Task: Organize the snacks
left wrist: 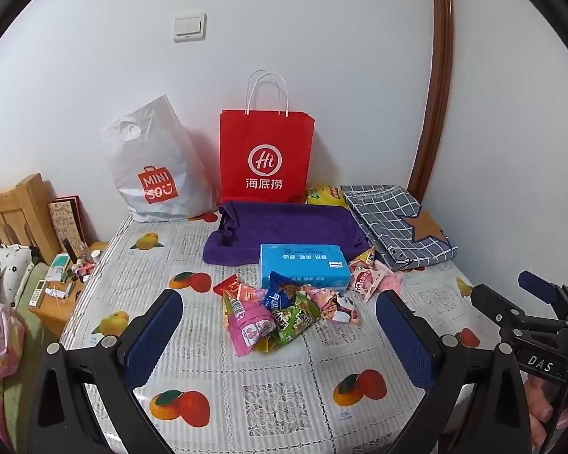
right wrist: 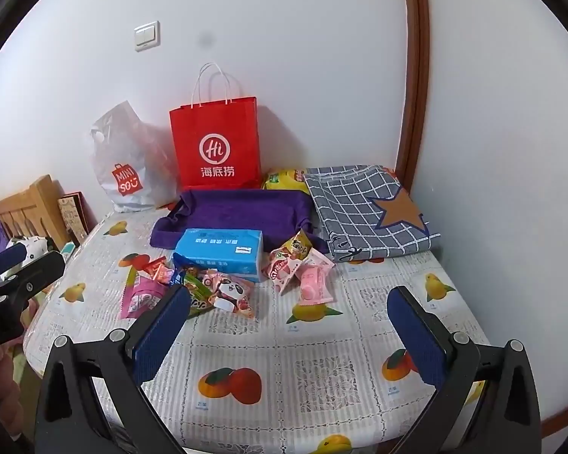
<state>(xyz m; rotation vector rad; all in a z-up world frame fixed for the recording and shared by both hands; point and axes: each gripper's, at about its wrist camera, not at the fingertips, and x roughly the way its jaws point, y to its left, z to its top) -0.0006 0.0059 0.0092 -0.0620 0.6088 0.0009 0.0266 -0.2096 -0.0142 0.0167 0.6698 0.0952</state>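
the table [left wrist: 269, 389] fills both views, covered in a fruit-print cloth; everything below is placed relative to the blue tissue box [left wrist: 305, 268] near its middle. behind the box, against the white wall, a red paper bag [left wrist: 266, 151] stands upright with white handles, and a white plastic bag [left wrist: 155, 166] leans to the left of the red one. directly behind the box and touching it lies a purple towel [left wrist: 284, 232]. behind and to the right of the box lies a folded grey checked cloth [left wrist: 397, 223] with a brown star, and a yellow packet [left wrist: 323, 195] peeks out between that cloth and the red bag.

the snacks lie loose on the table in two clusters. the main snack pile [left wrist: 280, 312] sits just in front of the box, toward its left: pink, red, blue and green wrappers overlapping, with a panda-printed pouch [right wrist: 233, 293] on its right edge. a smaller group of pink packets [right wrist: 303, 270] lies just right of the box, with a small yellow-and-red packet on top.

the left gripper [left wrist: 278, 335] hangs above the table in front of the box with its jaws spread wide, framing the main pile but gripping nothing. the right gripper [right wrist: 289, 331] hangs in front of the box and to its right, jaws equally wide, nothing between them but bare tablecloth.
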